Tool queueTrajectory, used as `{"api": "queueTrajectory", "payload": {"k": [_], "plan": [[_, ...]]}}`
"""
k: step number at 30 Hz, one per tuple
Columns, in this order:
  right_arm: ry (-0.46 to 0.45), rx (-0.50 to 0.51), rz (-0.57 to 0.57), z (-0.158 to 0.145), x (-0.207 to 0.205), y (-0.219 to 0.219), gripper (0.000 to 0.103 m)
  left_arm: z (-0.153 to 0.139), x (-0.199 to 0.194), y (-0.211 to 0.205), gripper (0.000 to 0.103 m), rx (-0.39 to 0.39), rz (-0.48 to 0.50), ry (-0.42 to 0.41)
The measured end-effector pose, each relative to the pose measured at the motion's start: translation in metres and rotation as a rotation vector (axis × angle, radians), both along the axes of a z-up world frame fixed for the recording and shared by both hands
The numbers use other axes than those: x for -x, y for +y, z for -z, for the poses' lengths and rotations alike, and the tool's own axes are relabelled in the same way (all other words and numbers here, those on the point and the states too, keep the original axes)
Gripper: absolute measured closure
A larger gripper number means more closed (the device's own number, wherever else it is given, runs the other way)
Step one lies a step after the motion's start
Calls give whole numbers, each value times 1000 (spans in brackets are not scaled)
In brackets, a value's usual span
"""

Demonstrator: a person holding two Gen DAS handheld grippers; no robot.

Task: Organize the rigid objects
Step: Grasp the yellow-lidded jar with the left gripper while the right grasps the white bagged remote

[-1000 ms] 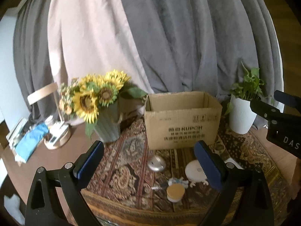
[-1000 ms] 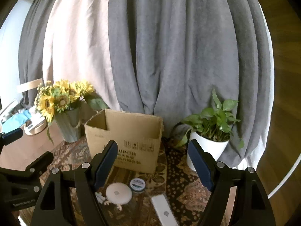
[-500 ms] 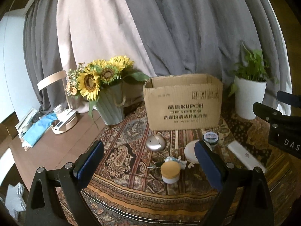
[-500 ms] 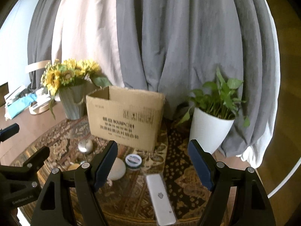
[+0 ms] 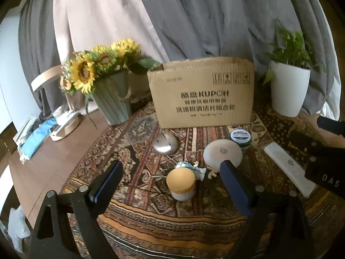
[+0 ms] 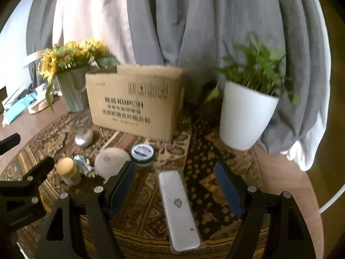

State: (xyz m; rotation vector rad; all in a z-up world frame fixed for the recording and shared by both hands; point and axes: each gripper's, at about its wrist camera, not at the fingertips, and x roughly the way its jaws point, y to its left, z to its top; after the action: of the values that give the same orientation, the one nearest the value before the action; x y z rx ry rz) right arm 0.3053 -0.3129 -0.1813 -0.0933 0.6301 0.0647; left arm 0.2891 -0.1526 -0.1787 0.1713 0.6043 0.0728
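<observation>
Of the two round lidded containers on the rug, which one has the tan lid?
The pale jar nearest the left gripper; the dark tin by the cardboard box has a printed blue-and-white lid.

The left tongs (image 5: 170, 177) have just been closing a little, nothing gripped between them. The right tongs (image 6: 174, 178) stand apart, angled downward, empty.

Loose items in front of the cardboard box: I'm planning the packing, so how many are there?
6. Silver mouse nearest the box's left end, tin, white disc, long white remote rightmost, cork-lidded jar nearest, small figurine behind it. Others may hide behind the box.
</observation>
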Motion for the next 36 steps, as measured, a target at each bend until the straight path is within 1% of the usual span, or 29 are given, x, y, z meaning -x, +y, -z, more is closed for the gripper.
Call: {"api": "queueTrajectory", "payload": {"k": [4, 7, 10, 12, 16, 26, 33, 34, 36], "plan": [[50, -13, -3, 16, -10, -4, 28, 8, -10, -4, 14, -11, -14, 18], [99, -29, 2, 27, -18, -8, 33, 14, -17, -5, 16, -6, -33, 37], [139, -39, 11, 37, -24, -11, 39, 20, -24, -5, 22, -5, -36, 61], [158, -45, 13, 42, -28, -12, 40, 25, -30, -5, 26, 1, -38, 91], [187, -50, 16, 50, -34, -12, 43, 33, -35, -3, 28, 3, -49, 120], [256, -62, 6, 70, -43, -8, 50, 49, -45, 1, 42, 22, -44, 189], [299, -100, 20, 75, -52, -15, 54, 58, -52, -2, 49, 44, -36, 220], [298, -100, 19, 74, -52, -16, 54, 59, -54, -2, 49, 52, -37, 227], [301, -87, 18, 74, -54, -14, 54, 63, -57, 0, 53, 71, -39, 247]]}}
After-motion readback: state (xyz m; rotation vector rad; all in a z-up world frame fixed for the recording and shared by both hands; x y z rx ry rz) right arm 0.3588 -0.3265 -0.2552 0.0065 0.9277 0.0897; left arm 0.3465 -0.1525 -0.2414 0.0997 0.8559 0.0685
